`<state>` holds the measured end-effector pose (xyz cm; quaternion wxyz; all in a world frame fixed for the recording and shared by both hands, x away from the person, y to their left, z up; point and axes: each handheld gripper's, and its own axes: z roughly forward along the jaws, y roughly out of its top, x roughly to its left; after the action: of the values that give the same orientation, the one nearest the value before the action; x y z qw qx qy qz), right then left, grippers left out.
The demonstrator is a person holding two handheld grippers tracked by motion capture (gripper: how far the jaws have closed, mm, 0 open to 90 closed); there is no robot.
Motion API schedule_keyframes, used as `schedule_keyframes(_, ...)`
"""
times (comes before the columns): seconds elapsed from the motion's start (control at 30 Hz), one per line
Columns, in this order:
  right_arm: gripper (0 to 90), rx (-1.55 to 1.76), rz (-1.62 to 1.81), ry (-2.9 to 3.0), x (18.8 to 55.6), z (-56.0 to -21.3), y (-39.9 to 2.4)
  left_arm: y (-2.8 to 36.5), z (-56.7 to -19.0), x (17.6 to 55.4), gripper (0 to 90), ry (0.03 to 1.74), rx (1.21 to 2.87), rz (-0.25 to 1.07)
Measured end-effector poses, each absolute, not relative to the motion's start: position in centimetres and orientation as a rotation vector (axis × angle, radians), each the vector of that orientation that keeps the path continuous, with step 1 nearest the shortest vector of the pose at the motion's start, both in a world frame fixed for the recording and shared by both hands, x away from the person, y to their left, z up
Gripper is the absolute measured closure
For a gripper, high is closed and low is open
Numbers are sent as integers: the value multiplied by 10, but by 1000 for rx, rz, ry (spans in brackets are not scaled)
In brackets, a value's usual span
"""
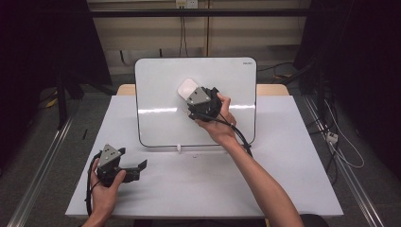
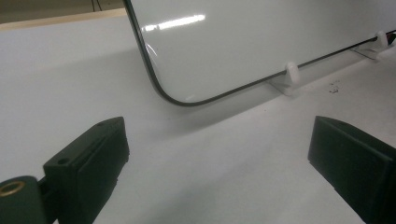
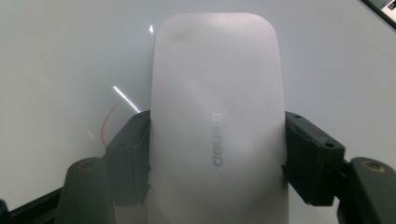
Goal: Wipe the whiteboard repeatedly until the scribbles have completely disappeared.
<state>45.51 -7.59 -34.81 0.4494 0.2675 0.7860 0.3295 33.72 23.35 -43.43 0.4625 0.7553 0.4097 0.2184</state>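
Eraser [image 3: 217,121] clamped between the two black jaws of the right hand-held gripper [image 1: 189,94], pads pressing on both long sides, face down flat on the whiteboard [image 1: 156,94]. White, rounded block, printed lettering along its back. Long axis running straight out ahead of the jaws in the right gripper view; in the high view, pointing up and left across the board. Sits in the upper middle of the board, just above the bright glare stripe. Faint red stroke [image 3: 109,119] just beside the left jaw in the right gripper view, touching or nearly under the eraser's edge, hard to say which. Looks like a wiping pass in hand, with that mark the likely target, lying sideways of the block rather than ahead of it.

Left hand-held gripper [image 1: 137,166] low on the tabletop [image 1: 189,189], jaws wide apart, nothing between them, aimed toward the board's rounded lower left corner [image 2: 175,98]. Well apart from the eraser, so the right hand is plainly the nearer and the working one.

Room for moving: plenty of bare board to the left and below the eraser, less above toward the top edge. Board propped on small white clips [image 2: 290,77] at its lower edge, so a hard push could shift it. Judged best kept a light, flat sweep.
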Motion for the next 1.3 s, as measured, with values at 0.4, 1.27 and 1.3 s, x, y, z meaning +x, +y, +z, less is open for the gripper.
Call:
schedule_keyframes(0.4,316,649,813,1938,449,-357,-70,233,-434,337,49,1008,1863,537)
schedule_keyframes(1.27,317,505,776,2035,415,-398,-35,227,-437,338,49,1004,1881,533)
schedule_keyframes(1.3,317,493,766,2042,414,-400,-33,227,-437,339,49,1004,1880,536)
